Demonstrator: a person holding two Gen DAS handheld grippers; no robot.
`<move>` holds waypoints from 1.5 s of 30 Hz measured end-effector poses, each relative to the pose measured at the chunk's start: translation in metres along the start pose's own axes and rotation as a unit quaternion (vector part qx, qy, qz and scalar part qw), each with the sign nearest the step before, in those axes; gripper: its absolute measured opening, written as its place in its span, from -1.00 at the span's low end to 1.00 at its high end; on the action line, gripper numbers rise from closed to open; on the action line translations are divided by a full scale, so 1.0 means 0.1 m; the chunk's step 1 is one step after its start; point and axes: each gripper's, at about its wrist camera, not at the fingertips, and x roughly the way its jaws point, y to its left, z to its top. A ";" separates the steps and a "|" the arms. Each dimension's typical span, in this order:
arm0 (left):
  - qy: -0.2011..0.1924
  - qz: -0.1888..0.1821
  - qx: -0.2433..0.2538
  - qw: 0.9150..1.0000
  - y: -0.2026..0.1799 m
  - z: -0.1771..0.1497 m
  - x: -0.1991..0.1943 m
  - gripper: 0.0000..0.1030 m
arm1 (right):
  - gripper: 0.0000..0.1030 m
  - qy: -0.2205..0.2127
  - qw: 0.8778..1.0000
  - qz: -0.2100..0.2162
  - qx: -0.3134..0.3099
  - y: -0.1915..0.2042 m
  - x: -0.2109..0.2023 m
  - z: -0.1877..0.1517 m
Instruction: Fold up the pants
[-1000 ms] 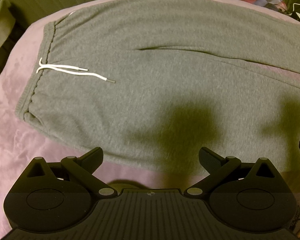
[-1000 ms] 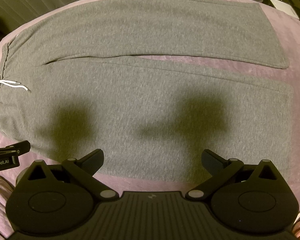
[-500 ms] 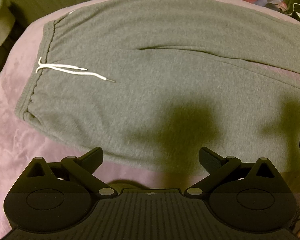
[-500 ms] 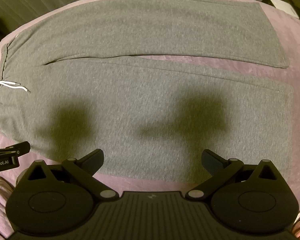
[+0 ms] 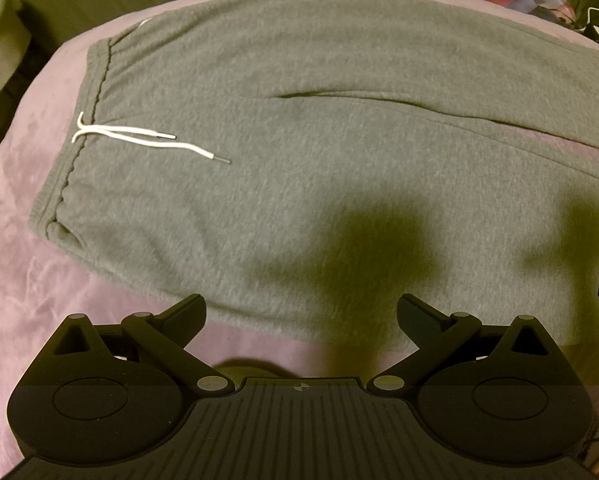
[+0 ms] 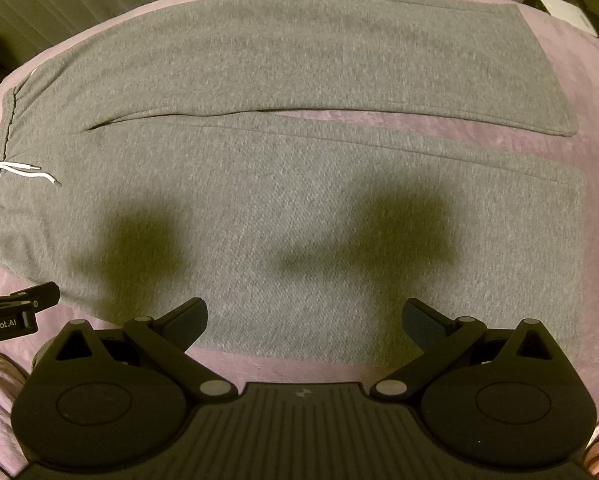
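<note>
Almost nothing differs from half a second ago: both grippers hold the same positions, and the pants have not shifted.

Grey sweatpants [image 6: 299, 208] lie flat and unfolded on a surface [image 5: 27, 280] covered in mauve, velvety fabric. Their long axis runs left to right across both views. The waistband [image 5: 79, 152] points left, with a white drawstring [image 5: 139, 142] lying loose on the front, its two ends trailing to the right. The two legs stretch to the right, side by side, and part slightly toward the cuffs, so that a thin wedge of mauve shows between them. The far leg's cuff [image 6: 555, 92] and the near leg's cuff [image 6: 579, 260] both end at the right.

The left gripper [image 5: 301, 312] hovers above the near edge of the pants close to the waist. Its fingers are spread wide and grasp nothing. The right gripper [image 6: 303, 316] hovers above the near edge of the near leg, fingers likewise wide apart and empty. Each casts a dark shadow on the cloth.
</note>
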 end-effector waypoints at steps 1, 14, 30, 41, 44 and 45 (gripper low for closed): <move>0.000 0.000 0.000 1.000 0.00 0.00 0.00 1.00 | 1.00 0.000 1.000 0.000 0.000 0.00 0.00 0.00; 0.002 -0.001 -0.001 1.000 0.02 0.00 0.01 1.00 | 1.00 0.002 1.000 0.000 0.000 -0.01 0.01 0.02; 0.008 -0.005 -0.006 1.000 0.04 0.05 0.09 1.00 | 1.00 0.000 1.000 -0.003 0.003 -0.03 0.05 0.07; -0.033 -0.016 -0.033 0.999 0.11 0.38 0.18 1.00 | 1.00 -0.130 0.991 -0.010 -0.004 -0.25 0.09 0.34; -0.072 -0.013 -0.050 0.996 0.13 0.55 0.24 1.00 | 1.00 -0.206 0.978 -0.023 -0.014 -0.36 0.10 0.44; -0.088 -0.012 -0.057 0.994 0.14 0.59 0.24 1.00 | 1.00 -0.244 0.969 -0.023 -0.025 -0.38 0.09 0.46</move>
